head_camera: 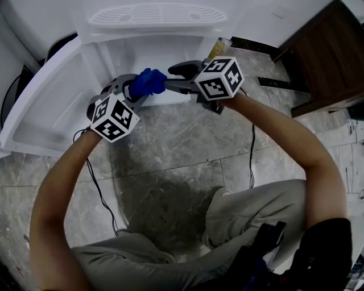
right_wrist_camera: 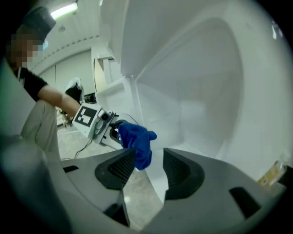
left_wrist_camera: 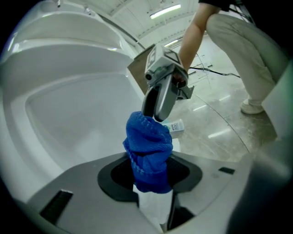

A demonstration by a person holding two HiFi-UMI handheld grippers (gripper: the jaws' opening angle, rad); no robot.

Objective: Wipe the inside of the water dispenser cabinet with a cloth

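The left claw [left_wrist_camera: 151,177] is clamped tight on the blue cloth [left_wrist_camera: 149,153] — the bundle stands up out of the closed jaws in a crumpled knot. The right claw [right_wrist_camera: 149,165] is wide open with nothing gripped, its tips right at that same cloth from the opposite side. So the two claws meet nose to nose just in front of the open water dispenser cabinet [head_camera: 170,54], with the cloth between them and not yet inside the white compartment.

The surface is a grey marbled tile floor [head_camera: 187,142]. The dispenser stands at its far edge, with the cabinet door [head_camera: 40,102] swung open toward the far left corner and a slotted drip tray [head_camera: 156,15] on top. A dark wooden panel [head_camera: 324,51] fills the far right corner. A black cable [head_camera: 252,153] trails across the tiles. A small white tube [left_wrist_camera: 176,126] lies on the floor just behind the cloth.

Both bare forearms reach forward and converge — left forearm [head_camera: 57,182], right forearm [head_camera: 290,131]. The person is crouched low, knees in grey trousers [head_camera: 244,210] at the near edge.

From the head view the claws cover much of the cabinet's inside; the gripper views show only smooth white walls, bent by the lens. The tube's print is too small to read. A yellowish thing [head_camera: 222,45] sits by the cabinet's right side, but I cannot tell what it is.
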